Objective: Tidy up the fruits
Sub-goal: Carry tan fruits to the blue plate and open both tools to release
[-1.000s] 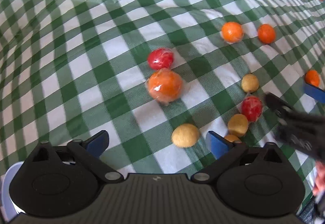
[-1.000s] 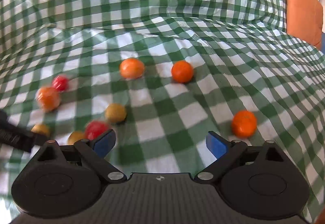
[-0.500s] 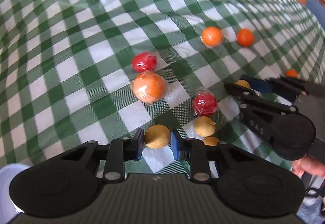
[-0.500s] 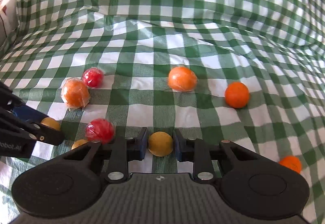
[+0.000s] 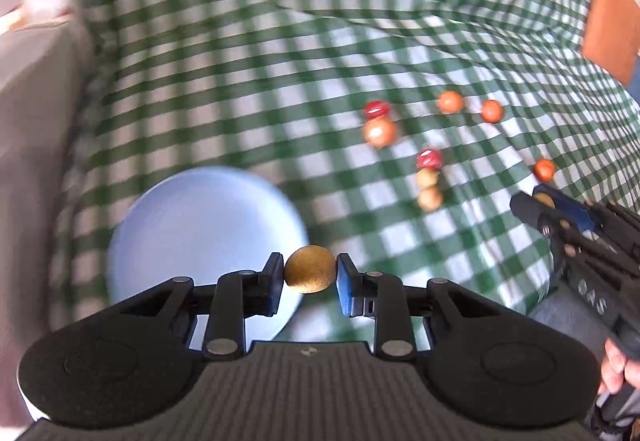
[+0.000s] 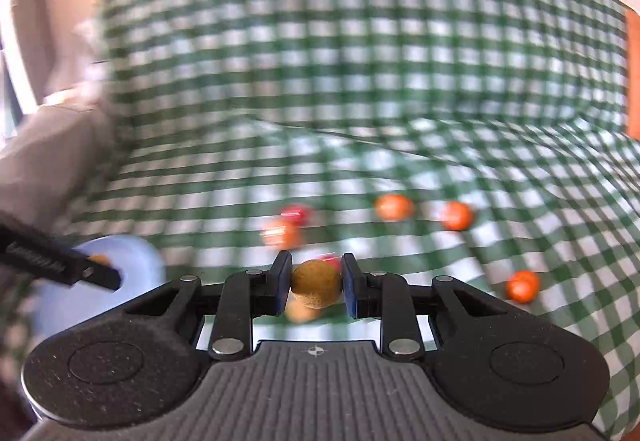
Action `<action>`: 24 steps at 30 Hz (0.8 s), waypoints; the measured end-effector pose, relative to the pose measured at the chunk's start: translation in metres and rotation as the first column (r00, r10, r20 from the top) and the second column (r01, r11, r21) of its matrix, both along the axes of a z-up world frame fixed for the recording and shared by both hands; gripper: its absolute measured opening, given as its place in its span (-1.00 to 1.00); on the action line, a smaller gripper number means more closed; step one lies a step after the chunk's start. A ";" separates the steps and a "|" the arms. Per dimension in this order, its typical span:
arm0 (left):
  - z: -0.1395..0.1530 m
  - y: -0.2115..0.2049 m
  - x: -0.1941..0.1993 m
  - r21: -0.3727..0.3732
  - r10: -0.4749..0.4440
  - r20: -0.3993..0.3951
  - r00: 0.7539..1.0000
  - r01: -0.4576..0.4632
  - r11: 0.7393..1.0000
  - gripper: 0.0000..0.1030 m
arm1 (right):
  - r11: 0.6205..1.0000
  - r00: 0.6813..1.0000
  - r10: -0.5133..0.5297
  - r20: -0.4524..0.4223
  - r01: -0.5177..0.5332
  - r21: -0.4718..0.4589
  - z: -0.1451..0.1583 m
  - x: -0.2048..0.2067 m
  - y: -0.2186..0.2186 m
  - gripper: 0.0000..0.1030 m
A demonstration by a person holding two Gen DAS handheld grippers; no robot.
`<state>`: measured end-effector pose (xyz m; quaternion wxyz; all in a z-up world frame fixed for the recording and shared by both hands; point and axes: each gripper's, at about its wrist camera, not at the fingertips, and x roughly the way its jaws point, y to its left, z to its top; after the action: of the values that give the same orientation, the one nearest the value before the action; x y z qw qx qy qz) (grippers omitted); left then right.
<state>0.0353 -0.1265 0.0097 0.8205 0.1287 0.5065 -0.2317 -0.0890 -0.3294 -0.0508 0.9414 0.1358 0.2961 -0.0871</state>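
Left wrist view: left gripper [image 5: 310, 270], apart a second ago, is now clamped on a tan fruit [image 5: 310, 269] and has lifted it to the near-right rim of the blue plate [image 5: 192, 225]; release looks next. Right wrist view: right gripper [image 6: 316, 283] has likewise clamped its own brown fruit [image 6: 316, 283] and raised it off the checked cloth [image 6: 360, 81], remaining fruit left far behind.

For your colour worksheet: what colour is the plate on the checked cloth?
Pale blue; the plate shows best in the left wrist view.
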 end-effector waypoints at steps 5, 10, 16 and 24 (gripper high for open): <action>0.020 0.067 -0.032 0.013 0.073 0.033 0.997 -0.073 0.997 -0.40 | 0.990 0.991 0.132 0.019 -0.133 0.053 0.032 -0.024 0.063 -0.46; 0.031 0.120 -0.058 -0.028 0.129 0.044 0.991 -0.128 0.991 -0.40 | 0.968 0.968 0.249 0.019 -0.250 0.030 0.054 -0.038 0.127 -0.46; 0.033 0.157 -0.075 -0.066 0.173 0.048 0.984 -0.170 0.983 -0.40 | 0.941 0.941 0.338 -0.013 -0.338 -0.013 0.064 -0.054 0.184 -0.46; 0.035 0.172 -0.078 -0.100 0.201 0.056 0.978 -0.195 0.976 -0.40 | 0.933 0.936 0.352 -0.016 -0.352 -0.075 0.071 -0.055 0.203 -0.46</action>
<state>-0.0429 0.0453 0.0443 0.8608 0.0460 0.4782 -0.1681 -0.1439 -0.1260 0.0204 0.9461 0.0442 0.3129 0.0712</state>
